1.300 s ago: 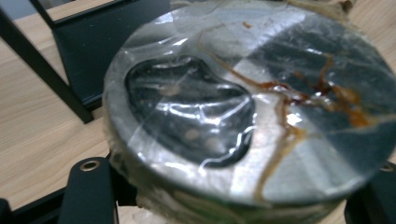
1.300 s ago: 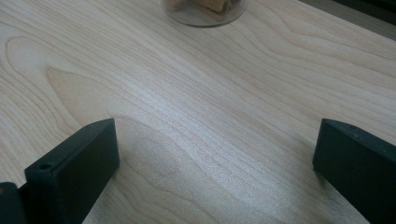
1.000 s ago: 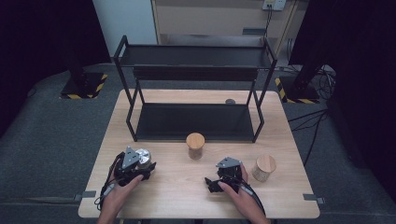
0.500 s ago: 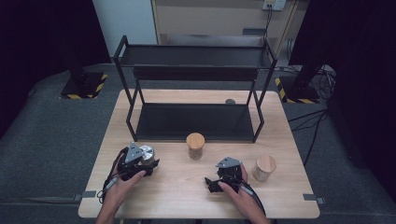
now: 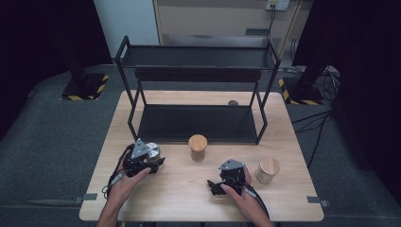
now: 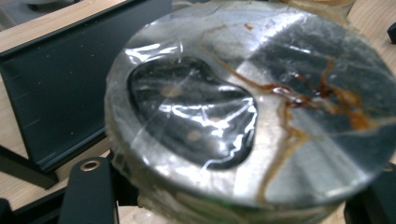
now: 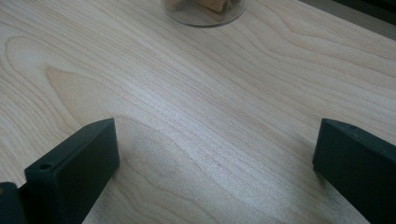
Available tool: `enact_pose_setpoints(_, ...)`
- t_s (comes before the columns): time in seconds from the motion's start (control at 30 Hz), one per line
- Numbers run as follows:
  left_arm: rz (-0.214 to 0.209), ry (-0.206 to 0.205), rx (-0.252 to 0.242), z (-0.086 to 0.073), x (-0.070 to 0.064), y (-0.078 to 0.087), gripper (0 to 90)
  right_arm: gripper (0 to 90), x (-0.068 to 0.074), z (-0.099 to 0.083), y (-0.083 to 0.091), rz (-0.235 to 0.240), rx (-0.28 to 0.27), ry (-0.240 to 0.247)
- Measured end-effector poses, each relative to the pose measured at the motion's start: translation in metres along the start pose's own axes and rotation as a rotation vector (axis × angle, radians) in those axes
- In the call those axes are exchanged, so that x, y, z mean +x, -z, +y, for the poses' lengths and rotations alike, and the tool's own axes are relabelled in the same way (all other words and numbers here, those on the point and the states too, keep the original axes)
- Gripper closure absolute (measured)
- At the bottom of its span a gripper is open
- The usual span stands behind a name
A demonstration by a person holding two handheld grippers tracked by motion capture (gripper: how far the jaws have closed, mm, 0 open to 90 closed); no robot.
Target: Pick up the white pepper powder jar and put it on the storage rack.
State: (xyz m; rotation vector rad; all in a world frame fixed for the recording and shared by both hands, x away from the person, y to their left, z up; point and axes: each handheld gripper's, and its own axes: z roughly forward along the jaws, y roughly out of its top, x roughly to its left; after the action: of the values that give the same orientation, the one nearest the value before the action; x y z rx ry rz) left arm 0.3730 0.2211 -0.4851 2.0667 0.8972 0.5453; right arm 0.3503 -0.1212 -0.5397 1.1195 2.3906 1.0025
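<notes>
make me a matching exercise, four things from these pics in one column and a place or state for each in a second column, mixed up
Things:
1. tin
2. left tongs
3. right tongs
4. black rack

Places or states:
A. open over bare wood
B. at the back of the table, both shelves bare
C. shiny top wrapped in clear film, between two jaws
D. around the tin, near the rack's left front leg

Pairs: 1-C, 2-D, 3-A, 4-B
</notes>
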Motion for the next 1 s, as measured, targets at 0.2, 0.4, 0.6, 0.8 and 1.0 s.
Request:
enact_pose_setpoints(0.2,-0.006,-0.006,0.003,0.004,0.001,-0.006,29.7,0.4,0.0,0.0,0.0,0.0,0.0,0.0)
enact_pose_setpoints(0.4,-0.009,-0.011,0.004,0.006,0.004,-0.008,29.7,0.4,0.0,0.0,0.0,0.0,0.0,0.0)
enact_pose_setpoints(0.6,-0.013,-0.015,0.002,0.01,0.007,-0.01,29.8,0.3,0.0,0.0,0.0,0.0,0.0,0.0)
enact_pose_setpoints(0.8,-0.013,-0.017,-0.002,0.016,0.009,-0.012,29.7,0.3,0.0,0.0,0.0,0.0,0.0,0.0)
enact_pose_setpoints(1.0,-0.015,-0.014,-0.004,0.019,0.011,-0.017,29.8,0.4,0.0,0.0,0.0,0.0,0.0,0.001)
